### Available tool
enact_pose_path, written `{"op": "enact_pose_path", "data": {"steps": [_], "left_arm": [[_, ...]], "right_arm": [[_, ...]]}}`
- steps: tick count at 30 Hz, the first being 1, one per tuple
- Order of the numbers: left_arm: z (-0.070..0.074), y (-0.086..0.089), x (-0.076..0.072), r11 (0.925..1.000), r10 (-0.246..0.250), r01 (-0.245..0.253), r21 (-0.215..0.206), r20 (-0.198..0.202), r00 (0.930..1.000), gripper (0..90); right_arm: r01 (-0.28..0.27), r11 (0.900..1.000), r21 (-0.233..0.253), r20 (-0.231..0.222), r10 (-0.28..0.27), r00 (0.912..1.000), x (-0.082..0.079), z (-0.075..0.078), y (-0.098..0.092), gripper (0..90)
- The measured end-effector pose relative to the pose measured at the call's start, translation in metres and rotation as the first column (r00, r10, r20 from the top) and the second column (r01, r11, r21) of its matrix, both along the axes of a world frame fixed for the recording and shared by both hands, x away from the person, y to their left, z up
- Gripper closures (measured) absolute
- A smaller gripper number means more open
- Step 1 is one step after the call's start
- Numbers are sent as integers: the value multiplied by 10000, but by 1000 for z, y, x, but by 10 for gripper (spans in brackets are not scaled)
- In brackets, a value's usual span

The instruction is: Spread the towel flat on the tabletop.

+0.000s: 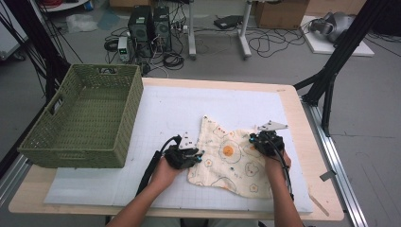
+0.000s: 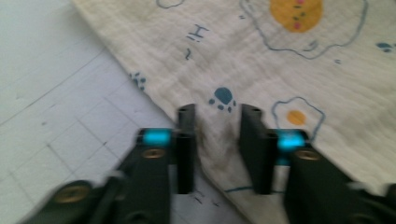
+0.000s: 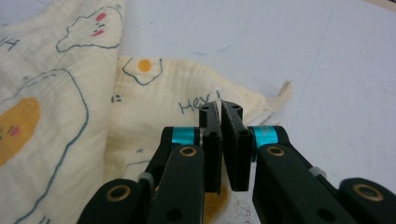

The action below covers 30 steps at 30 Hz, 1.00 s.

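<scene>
Right gripper pinches the cloth's right edge; left gripper, jaws spread, straddles its left edge, cloth lying between them.

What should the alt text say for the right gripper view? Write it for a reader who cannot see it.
The right gripper has its two black fingers pressed nearly together over the edge of a cream cloth printed with fried eggs and the word "Hey!". The cloth lies rumpled on a white gridded mat, with a small tag at its corner.
</scene>
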State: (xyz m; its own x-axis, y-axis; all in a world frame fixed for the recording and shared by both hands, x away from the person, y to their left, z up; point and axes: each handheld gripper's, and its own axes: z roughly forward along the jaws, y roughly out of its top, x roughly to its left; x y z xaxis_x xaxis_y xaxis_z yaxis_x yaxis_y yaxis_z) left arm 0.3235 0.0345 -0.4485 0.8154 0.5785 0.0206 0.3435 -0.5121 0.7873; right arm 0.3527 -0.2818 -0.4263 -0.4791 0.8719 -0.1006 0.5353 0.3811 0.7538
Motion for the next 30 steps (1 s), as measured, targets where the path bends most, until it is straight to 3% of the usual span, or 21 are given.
{"op": "enact_pose_path", "data": {"steps": [3,6,12,16,20,22,27,28,30], "left_arm": [[3,7,-6,9997,4,-4,251,-4,10000,869],[4,28,-13,9997,178,-173,179,-234,9996,869],[6,77,-30,9961,721,-747,-469,-555,9959,869],[10,95,-42,9955,816,-840,-431,-541,9952,869],[8,97,-53,9986,471,-489,-217,-766,9959,868],[7,95,-58,9996,238,-248,-109,-849,9961,868],[7,93,-59,9993,-169,127,-344,-1261,9919,857],[8,93,-58,9992,-190,147,-362,-1218,9924,832],[12,92,-52,9980,192,-258,-580,-1123,9935,689]], "right_arm": [[-45,10000,-17,11,45,10000,-1,1,0,869],[-45,10000,-9,-86,45,10000,-3,2,-1,870],[-94,9999,-77,-243,92,9997,-4,-1,2,872],[-58,9999,-154,-411,51,9991,-6,-3,2,872],[168,9993,-343,-568,-187,9982,-9,-5,-3,874],[332,9969,-707,-836,-391,9957,-11,-7,-5,875],[537,9908,-1241,-890,-650,9939,-16,-7,-4,858],[528,9921,-1142,-839,-626,9945,-17,-7,-4,812],[460,9949,-898,-622,-517,9967,-18,-6,-3,752]]}}
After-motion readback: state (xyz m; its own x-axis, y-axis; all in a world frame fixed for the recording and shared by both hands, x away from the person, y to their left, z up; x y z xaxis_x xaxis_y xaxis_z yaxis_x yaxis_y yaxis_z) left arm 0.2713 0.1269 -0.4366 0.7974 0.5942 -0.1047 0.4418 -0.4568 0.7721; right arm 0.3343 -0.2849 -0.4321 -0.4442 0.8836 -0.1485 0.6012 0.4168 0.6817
